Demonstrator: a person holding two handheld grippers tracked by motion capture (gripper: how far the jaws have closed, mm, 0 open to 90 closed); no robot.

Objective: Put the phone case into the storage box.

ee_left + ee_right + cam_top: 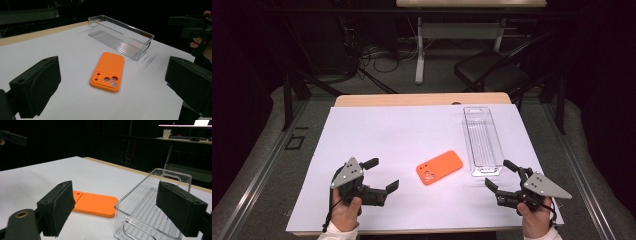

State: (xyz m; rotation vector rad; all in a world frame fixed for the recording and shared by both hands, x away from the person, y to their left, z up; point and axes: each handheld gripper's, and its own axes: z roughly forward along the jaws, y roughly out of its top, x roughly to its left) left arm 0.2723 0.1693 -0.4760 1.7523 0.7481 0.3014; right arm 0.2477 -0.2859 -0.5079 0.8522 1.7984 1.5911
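Note:
An orange phone case [439,167] lies flat, back side up, near the middle of the white sheet [387,135]; its camera cut-outs face the near left. A long clear plastic bin [482,140] stands empty just right of it. My left gripper [382,175] hovers open at the near left, pointing at the orange phone case [108,71], which lies a short way ahead of its jaws. My right gripper [499,173] is open at the near right, facing the near end of the clear bin [152,207] with the orange phone case [93,203] to its left.
The white sheet covers a wooden table [422,99] whose far edge shows. Beyond it stand a black chair [492,70], a desk leg [419,50] and floor cables. Grey floor lies on both sides of the table.

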